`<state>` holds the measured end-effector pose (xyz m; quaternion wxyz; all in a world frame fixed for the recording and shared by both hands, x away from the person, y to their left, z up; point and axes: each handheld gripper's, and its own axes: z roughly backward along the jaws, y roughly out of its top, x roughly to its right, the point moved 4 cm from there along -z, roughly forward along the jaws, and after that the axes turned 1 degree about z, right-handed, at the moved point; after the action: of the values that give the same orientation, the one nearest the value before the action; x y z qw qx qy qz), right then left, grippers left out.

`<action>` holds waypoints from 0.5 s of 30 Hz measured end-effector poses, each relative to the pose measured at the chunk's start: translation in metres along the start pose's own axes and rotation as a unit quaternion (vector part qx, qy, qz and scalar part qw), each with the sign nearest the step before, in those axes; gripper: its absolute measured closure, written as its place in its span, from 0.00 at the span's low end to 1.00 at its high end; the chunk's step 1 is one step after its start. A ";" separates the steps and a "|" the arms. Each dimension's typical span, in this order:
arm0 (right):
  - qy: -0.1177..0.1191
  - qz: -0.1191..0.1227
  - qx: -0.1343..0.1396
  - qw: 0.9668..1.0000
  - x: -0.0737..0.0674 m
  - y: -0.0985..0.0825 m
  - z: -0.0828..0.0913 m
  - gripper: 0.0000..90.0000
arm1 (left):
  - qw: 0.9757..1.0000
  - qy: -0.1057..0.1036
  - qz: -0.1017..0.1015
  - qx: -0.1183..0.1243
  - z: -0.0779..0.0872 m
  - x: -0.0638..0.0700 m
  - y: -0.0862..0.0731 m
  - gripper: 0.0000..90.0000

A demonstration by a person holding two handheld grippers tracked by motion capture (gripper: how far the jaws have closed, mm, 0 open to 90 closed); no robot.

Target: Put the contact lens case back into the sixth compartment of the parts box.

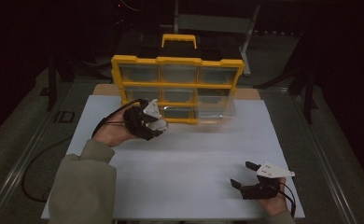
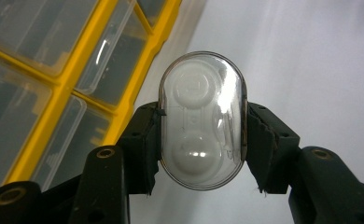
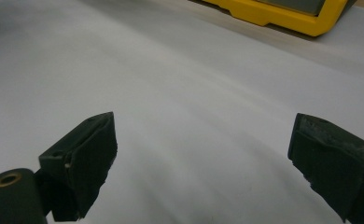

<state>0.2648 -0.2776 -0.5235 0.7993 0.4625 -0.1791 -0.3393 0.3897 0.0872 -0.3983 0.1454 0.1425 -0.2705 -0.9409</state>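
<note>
My left gripper [image 2: 202,142] is shut on a clear oval plastic case [image 2: 202,120] with white round parts inside; both pads press its long sides. In the high view that left gripper [image 1: 157,122] hovers just in front of a yellow organizer [image 1: 176,60] with clear drawers, near its lower left drawers. One clear drawer [image 1: 215,109] at the organizer's lower right stands pulled out. My right gripper [image 1: 244,174] rests low over the white mat [image 1: 194,158] at the front right, its jaws wide apart with nothing between them. The right gripper view shows the right gripper [image 3: 203,161] over bare mat.
The yellow organizer [image 2: 68,74] stands upright at the back of the mat, with a carry handle [image 1: 179,39] on top. A grey frame [image 1: 217,21] stands behind it. Dark floor surrounds the table. A black cable [image 1: 35,172] lies off the mat's left edge.
</note>
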 end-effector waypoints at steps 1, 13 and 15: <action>-0.002 -0.001 0.000 1.000 0.000 0.000 0.000 0.09 | 1.000 0.001 0.000 0.000 0.000 -0.001 0.001 0.55; -0.003 -0.005 0.005 1.000 0.001 0.000 0.001 0.09 | 1.000 0.002 -0.011 0.001 0.002 -0.010 0.022 0.55; -0.003 -0.005 0.005 1.000 0.001 0.000 0.001 0.09 | 1.000 0.004 -0.013 0.000 0.002 -0.012 0.025 0.55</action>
<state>0.2651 -0.2791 -0.5230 0.7945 0.4665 -0.1808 -0.3442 0.4047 0.0723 -0.3805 0.1343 0.1495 -0.2682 -0.9422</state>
